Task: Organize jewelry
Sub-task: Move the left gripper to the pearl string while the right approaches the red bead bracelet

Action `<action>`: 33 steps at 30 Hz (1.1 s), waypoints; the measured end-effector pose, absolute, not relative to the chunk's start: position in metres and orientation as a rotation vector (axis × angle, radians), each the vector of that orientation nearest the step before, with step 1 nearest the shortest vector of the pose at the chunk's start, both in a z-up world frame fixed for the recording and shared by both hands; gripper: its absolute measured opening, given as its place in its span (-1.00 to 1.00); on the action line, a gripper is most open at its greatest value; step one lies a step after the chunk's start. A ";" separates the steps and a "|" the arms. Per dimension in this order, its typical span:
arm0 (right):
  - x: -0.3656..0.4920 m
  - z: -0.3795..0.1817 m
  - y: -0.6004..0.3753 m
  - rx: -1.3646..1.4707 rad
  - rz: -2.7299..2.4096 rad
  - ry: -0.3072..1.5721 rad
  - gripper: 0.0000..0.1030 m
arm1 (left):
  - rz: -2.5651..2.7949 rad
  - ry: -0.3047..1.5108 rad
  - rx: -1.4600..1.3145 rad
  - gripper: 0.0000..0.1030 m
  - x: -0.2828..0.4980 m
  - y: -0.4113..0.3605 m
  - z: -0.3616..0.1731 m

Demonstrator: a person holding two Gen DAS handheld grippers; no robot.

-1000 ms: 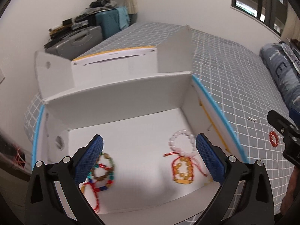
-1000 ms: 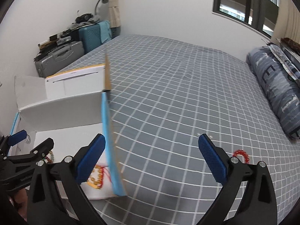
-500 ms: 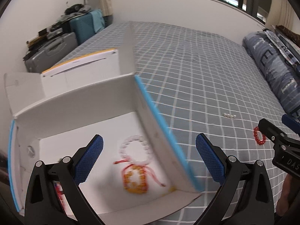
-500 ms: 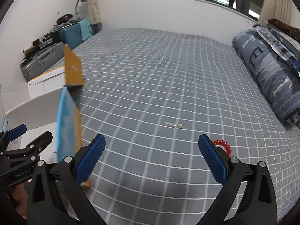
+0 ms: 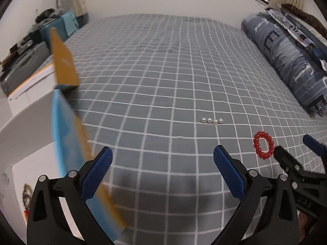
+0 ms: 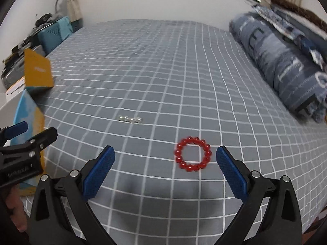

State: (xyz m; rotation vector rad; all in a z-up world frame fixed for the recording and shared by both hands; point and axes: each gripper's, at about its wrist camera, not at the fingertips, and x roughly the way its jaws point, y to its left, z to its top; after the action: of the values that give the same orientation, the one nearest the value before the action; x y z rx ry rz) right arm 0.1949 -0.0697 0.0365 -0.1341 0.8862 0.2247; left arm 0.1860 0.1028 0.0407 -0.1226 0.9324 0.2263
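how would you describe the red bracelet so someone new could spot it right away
Start at the grey checked bed cover. Near its front edge, just ahead of the open right claw, lies the red bracelet, a flat closed ring of glossy red beads. Its only neighbour, the short row of pearls, is white and straight.

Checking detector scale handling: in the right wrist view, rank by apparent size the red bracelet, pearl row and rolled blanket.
1. rolled blanket, largest though farthest.
2. red bracelet.
3. pearl row, smallest; farther than the bracelet, so partly distance.

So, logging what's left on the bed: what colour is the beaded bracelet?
Red; the beaded bracelet shows best in the right wrist view.
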 end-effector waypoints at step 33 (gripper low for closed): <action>0.275 -0.060 -0.132 -0.055 0.153 1.080 0.27 | 0.106 1.053 -0.062 0.89 0.336 0.040 -0.066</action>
State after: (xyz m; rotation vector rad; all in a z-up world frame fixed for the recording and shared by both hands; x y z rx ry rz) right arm 0.2752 -0.1317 -0.0604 -0.0548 1.0797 0.1528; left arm 0.3364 0.0397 -0.0662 -0.0621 1.0530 0.1063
